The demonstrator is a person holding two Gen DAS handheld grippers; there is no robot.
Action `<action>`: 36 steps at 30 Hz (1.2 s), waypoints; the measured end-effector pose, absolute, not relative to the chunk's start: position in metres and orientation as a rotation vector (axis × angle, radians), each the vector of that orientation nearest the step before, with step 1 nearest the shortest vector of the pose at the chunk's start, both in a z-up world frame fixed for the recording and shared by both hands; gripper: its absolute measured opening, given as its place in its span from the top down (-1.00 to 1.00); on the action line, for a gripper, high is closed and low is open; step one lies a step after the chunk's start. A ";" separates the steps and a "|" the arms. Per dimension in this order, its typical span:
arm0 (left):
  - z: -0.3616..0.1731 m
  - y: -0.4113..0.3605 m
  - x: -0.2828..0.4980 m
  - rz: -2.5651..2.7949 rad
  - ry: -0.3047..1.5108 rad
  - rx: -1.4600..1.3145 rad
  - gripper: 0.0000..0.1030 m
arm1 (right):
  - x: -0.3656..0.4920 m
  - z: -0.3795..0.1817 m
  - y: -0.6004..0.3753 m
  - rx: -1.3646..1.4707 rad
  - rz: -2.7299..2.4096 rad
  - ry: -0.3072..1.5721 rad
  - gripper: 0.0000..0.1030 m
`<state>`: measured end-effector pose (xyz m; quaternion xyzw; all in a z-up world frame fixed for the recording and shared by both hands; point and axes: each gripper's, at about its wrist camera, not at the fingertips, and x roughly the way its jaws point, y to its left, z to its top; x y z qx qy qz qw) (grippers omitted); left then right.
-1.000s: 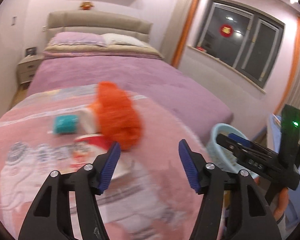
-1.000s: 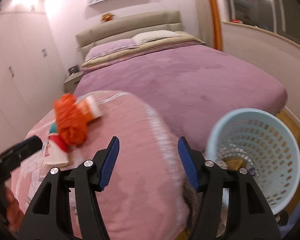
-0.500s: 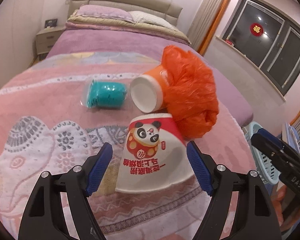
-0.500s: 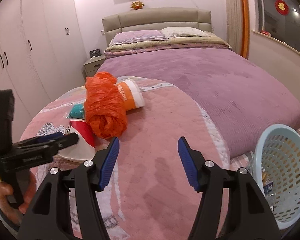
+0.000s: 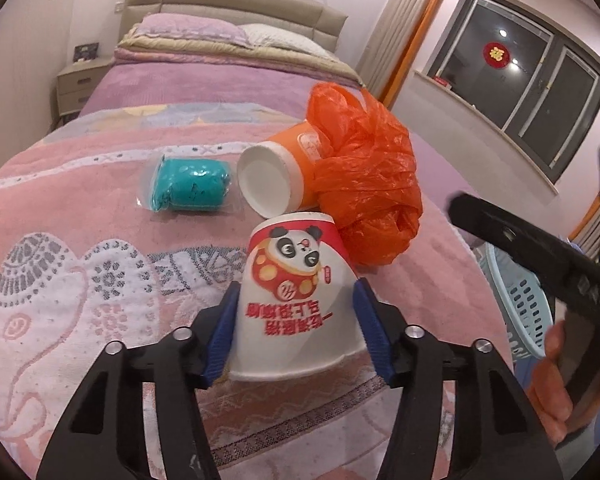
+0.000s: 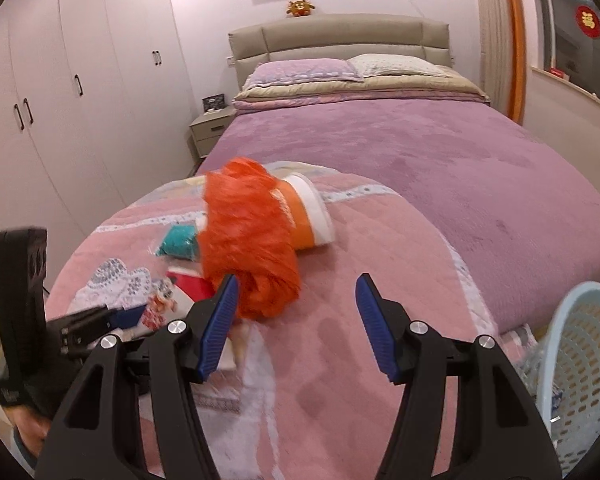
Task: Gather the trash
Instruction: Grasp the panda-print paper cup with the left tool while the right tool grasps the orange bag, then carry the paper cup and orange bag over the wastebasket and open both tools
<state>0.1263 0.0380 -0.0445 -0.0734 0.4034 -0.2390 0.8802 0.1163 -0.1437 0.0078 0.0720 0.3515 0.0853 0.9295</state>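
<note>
Trash remains uncollected: panda cup (image 5: 296,304) at lower centre sits between the closing left gripper (image 5: 296,332) pads, orange cup (image 5: 276,176), orange bag (image 5: 364,184) and teal packet (image 5: 190,188) above it, right gripper (image 6: 296,320) empty, agape, basket (image 6: 580,360) lower right.

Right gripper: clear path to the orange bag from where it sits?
Probably yes. The right gripper stands open and empty, the orange plastic bag just ahead by its left finger, nothing between. The left gripper is closing on the panda cup nearby.
</note>
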 end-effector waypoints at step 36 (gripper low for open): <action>-0.007 0.023 0.067 -0.571 0.706 -0.117 0.24 | 0.094 0.014 -0.164 0.218 0.205 0.741 0.37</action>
